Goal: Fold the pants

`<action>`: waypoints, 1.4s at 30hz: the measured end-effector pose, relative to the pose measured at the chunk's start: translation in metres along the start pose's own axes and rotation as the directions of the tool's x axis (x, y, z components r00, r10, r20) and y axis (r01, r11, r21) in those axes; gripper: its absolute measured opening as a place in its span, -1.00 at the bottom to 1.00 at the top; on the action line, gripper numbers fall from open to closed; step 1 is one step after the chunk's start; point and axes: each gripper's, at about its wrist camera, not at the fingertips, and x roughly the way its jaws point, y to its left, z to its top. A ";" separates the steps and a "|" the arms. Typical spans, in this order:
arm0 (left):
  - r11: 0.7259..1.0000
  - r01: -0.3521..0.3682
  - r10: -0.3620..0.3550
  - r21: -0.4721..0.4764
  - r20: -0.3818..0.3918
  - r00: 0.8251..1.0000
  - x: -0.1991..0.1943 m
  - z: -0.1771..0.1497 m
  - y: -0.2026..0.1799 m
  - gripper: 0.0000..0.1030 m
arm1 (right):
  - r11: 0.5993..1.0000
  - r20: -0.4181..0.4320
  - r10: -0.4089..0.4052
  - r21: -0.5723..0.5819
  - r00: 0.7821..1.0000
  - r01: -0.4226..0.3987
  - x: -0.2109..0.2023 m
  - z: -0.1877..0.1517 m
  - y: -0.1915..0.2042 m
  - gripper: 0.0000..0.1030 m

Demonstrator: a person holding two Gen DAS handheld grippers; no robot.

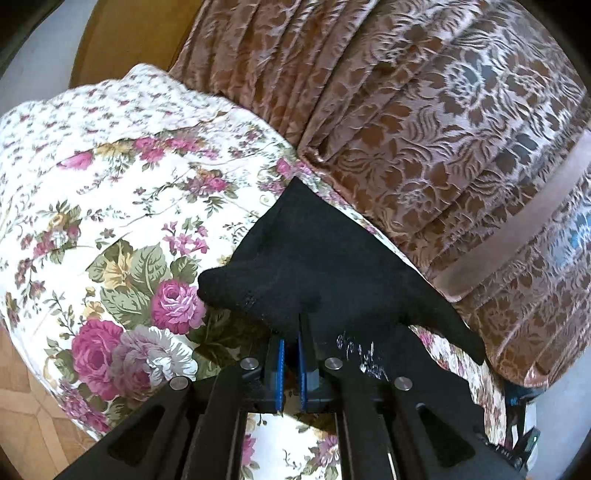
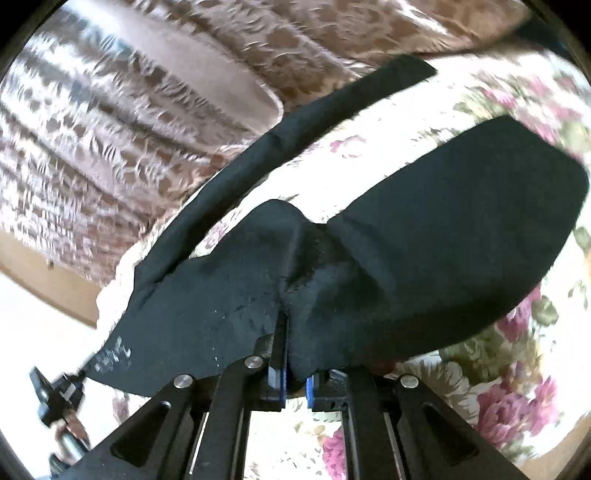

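Note:
The pants are black cloth (image 1: pixel 314 258) with a small white print, held up over a flowered bedspread (image 1: pixel 110 177). In the left wrist view my left gripper (image 1: pixel 300 318) is shut on an edge of the cloth, which bunches over the fingertips. In the right wrist view my right gripper (image 2: pixel 287 317) is likewise shut on the black pants (image 2: pixel 443 229), pinching a fold. From there one wide leg spreads right and a narrow strip (image 2: pixel 258 147) stretches up toward the far end. The left gripper (image 2: pixel 59 395) shows at the lower left, its jaws hidden by cloth.
A brown patterned cover (image 1: pixel 424 110) lies bunched along the far side of the bed, also visible as brown cover (image 2: pixel 129 110). Wooden floor (image 1: pixel 33 406) shows past the bed's edge at the lower left, and a wooden bed frame (image 1: pixel 122 33) at the top.

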 end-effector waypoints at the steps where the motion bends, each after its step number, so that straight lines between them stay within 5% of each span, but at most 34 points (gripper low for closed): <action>1: 1.000 -0.003 0.003 0.001 -0.005 1.000 -0.002 -0.003 0.002 -0.90 | 1.000 -0.013 -0.015 -0.017 1.000 0.015 0.000 -0.001 0.002 -0.88; 6: 0.997 -0.075 0.073 -0.025 -0.075 0.994 0.011 -0.033 0.025 -0.89 | 0.999 -0.080 -0.034 0.035 0.996 0.037 0.007 -0.022 -0.014 -0.87; 10: 0.981 -0.196 0.192 -0.007 -0.168 0.967 0.046 -0.045 0.038 -0.85 | 0.995 -0.099 0.031 0.097 0.995 -0.022 0.014 -0.029 -0.024 -0.69; 11: 0.978 -0.207 0.204 0.002 -0.177 0.963 0.050 -0.046 0.038 -0.80 | 0.993 -0.097 0.057 0.109 0.994 -0.046 0.009 -0.028 -0.027 -0.56; 13: 0.967 -0.251 0.255 0.043 -0.158 0.954 0.048 -0.045 0.035 -0.58 | 0.988 -0.074 0.096 0.126 0.993 -0.086 -0.001 -0.028 -0.031 0.22; 14: 0.960 -0.271 0.278 0.068 -0.146 0.949 0.046 -0.043 0.033 -0.52 | 0.985 -0.052 0.109 0.137 0.993 -0.101 -0.011 -0.028 -0.036 0.24; 16: 0.952 -0.296 0.304 0.079 -0.127 0.944 0.040 -0.041 0.032 -0.42 | 0.983 0.001 0.092 0.159 0.996 -0.091 -0.031 -0.024 -0.053 0.24; 21: 0.937 -0.346 0.348 0.046 -0.063 0.935 0.020 -0.031 0.042 -0.40 | 0.937 0.160 -0.133 0.342 0.978 0.071 -0.075 -0.008 -0.124 0.18; 25: 0.913 -0.404 0.403 0.058 0.025 0.915 0.005 -0.026 0.031 -0.40 | 0.899 0.178 -0.226 0.417 0.958 0.135 -0.072 0.015 -0.163 -0.01; 30: 0.913 -0.404 0.402 0.058 0.051 0.914 0.000 -0.020 0.024 -0.40 | 0.868 0.147 -0.313 0.446 0.938 0.219 -0.053 0.046 -0.191 -0.13; 33: 0.912 -0.406 0.404 0.061 0.044 0.914 0.002 -0.022 0.021 -0.40 | 0.863 0.113 -0.330 0.437 0.937 0.252 -0.042 0.061 -0.197 -0.81; 35: 0.914 -0.401 0.400 0.060 0.033 0.916 0.004 -0.023 0.020 -0.40 | 0.871 0.123 -0.315 0.431 0.941 0.235 -0.048 0.067 -0.194 -0.85; 38: 0.913 -0.403 0.401 0.066 0.040 0.915 0.005 -0.024 0.018 -0.40 | 0.882 0.186 -0.368 0.379 0.911 0.280 -0.083 0.068 -0.177 -0.87; 42: 0.920 -0.386 0.383 0.063 0.051 0.922 0.003 -0.022 0.019 -0.40 | 0.836 0.199 -0.488 0.388 0.850 0.389 -0.118 0.059 -0.180 -0.87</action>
